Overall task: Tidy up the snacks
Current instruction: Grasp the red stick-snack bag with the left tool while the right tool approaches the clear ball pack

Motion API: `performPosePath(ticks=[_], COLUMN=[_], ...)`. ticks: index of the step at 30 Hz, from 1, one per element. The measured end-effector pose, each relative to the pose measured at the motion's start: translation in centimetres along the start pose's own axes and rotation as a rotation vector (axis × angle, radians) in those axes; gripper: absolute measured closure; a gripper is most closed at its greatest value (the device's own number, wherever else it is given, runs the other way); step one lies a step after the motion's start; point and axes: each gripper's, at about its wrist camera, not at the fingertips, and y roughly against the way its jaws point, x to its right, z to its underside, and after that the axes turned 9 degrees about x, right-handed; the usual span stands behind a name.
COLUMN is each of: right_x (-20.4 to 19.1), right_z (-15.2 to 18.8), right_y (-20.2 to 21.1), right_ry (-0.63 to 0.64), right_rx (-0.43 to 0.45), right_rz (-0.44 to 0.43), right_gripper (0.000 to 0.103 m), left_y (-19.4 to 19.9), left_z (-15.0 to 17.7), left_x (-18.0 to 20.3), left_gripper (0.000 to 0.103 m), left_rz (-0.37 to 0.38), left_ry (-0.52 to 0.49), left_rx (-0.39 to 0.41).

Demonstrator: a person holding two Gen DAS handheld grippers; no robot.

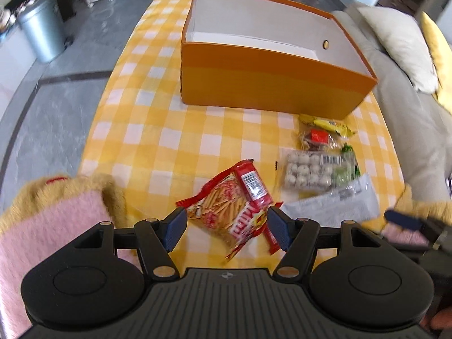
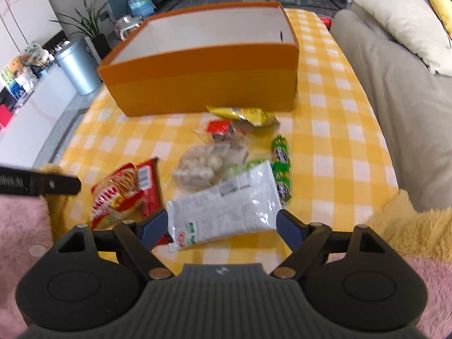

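Note:
An open orange box (image 1: 262, 84) (image 2: 197, 84) with a white, bare inside stands at the far side of the yellow checked tablecloth (image 1: 147, 141). Snacks lie in a pile in front of it. My left gripper (image 1: 226, 227) hangs open just above a red bag of potato sticks (image 1: 226, 212) with a red bar (image 1: 252, 183) lying across it. My right gripper (image 2: 221, 224) is open over a white packet (image 2: 226, 206). Beyond lie a clear tray of white balls (image 2: 200, 166) (image 1: 308, 172), a green tube (image 2: 281, 161), a yellow packet (image 2: 243, 114) and a clear bag with a red label (image 2: 223, 130).
A beige sofa (image 2: 395, 90) with cushions runs along the table's right side. A metal bin (image 2: 79, 65) and a plant stand on the floor to the left. Fluffy pink and yellow sleeves (image 1: 56, 212) frame both views. The right gripper's finger (image 1: 404, 221) shows at the left wrist view's right edge.

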Motion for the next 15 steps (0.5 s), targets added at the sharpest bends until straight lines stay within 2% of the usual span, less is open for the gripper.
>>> performPosePath(ticks=[10,15], right_x=[1.8,2.4], right_z=[0.2,0.6], right_y=[-1.8,-3.0], right_ry=[-0.097,-0.134], right_rx=[-0.041,-0.101], right_rz=[0.025,0.038], right_gripper=[0.022,0.024], left_y=[-4.3,-5.4], left_z=[-0.1,0.1], left_x=[-0.2,-0.2], left_gripper=[0.027,0.025], left_rz=[-0.082,-0.087], left_ry=[0.118,0.148], left_rx=[-0.114,-0.123])
